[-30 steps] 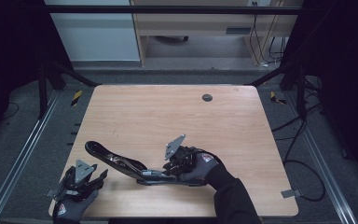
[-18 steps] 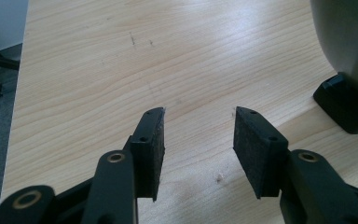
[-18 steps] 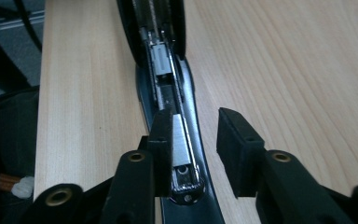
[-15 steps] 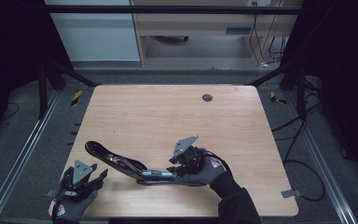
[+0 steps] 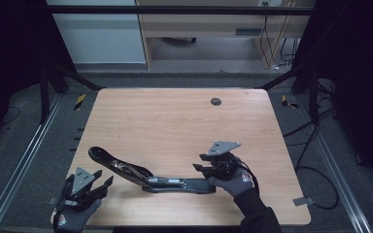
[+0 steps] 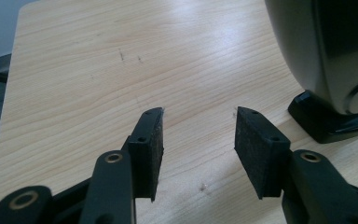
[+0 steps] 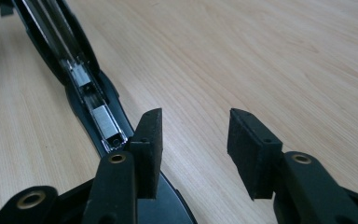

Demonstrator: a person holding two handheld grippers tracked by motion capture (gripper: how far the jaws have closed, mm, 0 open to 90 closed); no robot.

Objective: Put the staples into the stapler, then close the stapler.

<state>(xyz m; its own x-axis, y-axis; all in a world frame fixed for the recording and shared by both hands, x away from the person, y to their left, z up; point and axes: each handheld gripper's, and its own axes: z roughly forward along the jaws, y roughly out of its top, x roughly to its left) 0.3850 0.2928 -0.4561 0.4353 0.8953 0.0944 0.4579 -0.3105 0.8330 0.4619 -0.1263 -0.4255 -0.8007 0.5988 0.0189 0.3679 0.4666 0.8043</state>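
Right tool (image 5: 205, 167) just opened, backed off the opened stapler (image 5: 148, 177), both tools empty; your cable could snag its base.

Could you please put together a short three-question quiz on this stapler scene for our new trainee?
1. True or false: the stapler lies opened out flat on the table.
2. What is between the right claw pads? A) the stapler's tip B) nothing C) a cable
3. Which claw is nearer the stapler's raised black end?

Key:
1. True; its metal staple channel is exposed.
2. B; its jaws have just been opening.
3. The left claw.
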